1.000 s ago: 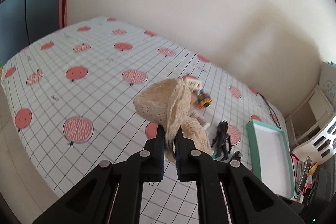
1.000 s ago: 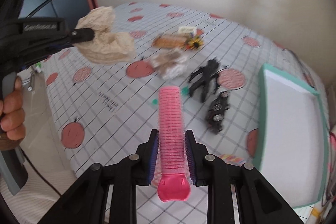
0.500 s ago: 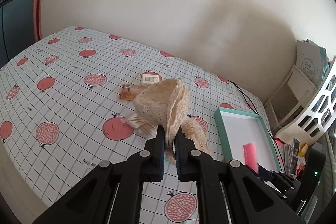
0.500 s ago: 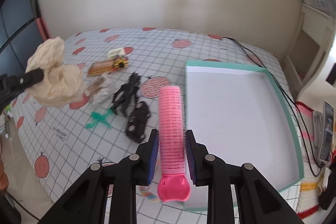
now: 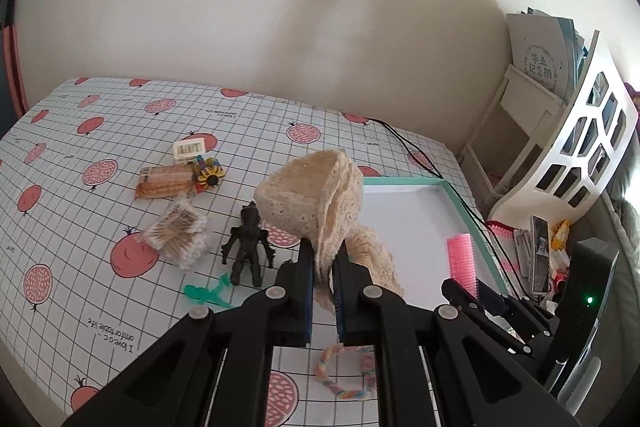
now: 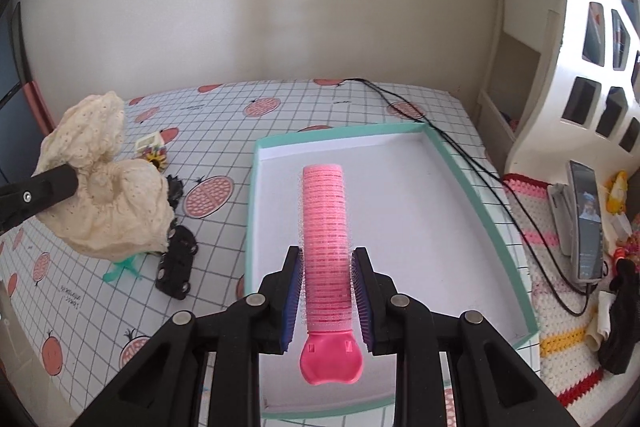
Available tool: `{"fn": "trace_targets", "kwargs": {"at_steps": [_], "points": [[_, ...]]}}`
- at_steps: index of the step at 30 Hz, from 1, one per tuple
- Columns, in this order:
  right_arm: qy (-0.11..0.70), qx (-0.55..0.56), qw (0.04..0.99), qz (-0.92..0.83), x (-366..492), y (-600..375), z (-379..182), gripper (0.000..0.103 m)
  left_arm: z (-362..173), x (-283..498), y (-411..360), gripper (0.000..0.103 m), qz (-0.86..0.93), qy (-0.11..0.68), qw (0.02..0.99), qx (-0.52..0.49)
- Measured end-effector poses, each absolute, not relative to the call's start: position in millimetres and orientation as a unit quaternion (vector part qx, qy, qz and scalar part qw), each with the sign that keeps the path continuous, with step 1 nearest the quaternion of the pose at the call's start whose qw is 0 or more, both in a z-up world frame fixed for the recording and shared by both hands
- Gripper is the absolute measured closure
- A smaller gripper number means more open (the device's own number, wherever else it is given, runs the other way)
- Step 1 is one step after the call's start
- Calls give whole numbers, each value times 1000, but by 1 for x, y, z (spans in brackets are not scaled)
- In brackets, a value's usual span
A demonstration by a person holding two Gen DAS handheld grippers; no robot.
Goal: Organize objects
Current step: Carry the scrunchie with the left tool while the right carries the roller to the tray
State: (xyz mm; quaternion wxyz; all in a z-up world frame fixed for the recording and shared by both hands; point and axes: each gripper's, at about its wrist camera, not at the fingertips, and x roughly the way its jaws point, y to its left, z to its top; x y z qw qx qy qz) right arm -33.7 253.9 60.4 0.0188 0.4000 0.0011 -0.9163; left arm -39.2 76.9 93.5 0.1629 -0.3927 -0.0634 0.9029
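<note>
in the left wrist view, my left gripper (image 5: 323,269) pinched a cream lace cloth (image 5: 316,195) between its jaws, and the cloth hung in the air above the checked table cover (image 5: 100,131). on the cover lay a dark toy figure (image 5: 247,242), a bag of cotton swabs (image 5: 178,231), a snack packet (image 5: 164,181) and a braided cord (image 5: 344,373). the tray (image 5: 404,181) with green rim stood to the right.

in the right wrist view, my right gripper (image 6: 327,297) had its jaws pressed on a pink hair roller (image 6: 325,239), held over the white inside of the tray (image 6: 496,227). the lace cloth (image 6: 106,195) was at the left, beside a black toy car (image 6: 178,265).
</note>
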Motion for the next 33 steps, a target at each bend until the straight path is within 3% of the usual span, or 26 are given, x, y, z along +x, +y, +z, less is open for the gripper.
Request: {"fn": "trace_targets", "kwargs": {"at_steps": [12, 33], "points": [[-17, 384, -32, -923, -46, 291, 50, 76, 87, -73, 147, 94, 874, -91, 215, -425], [-14, 437, -48, -898, -65, 305, 14, 76, 7, -86, 194, 94, 842, -13, 199, -501]]}}
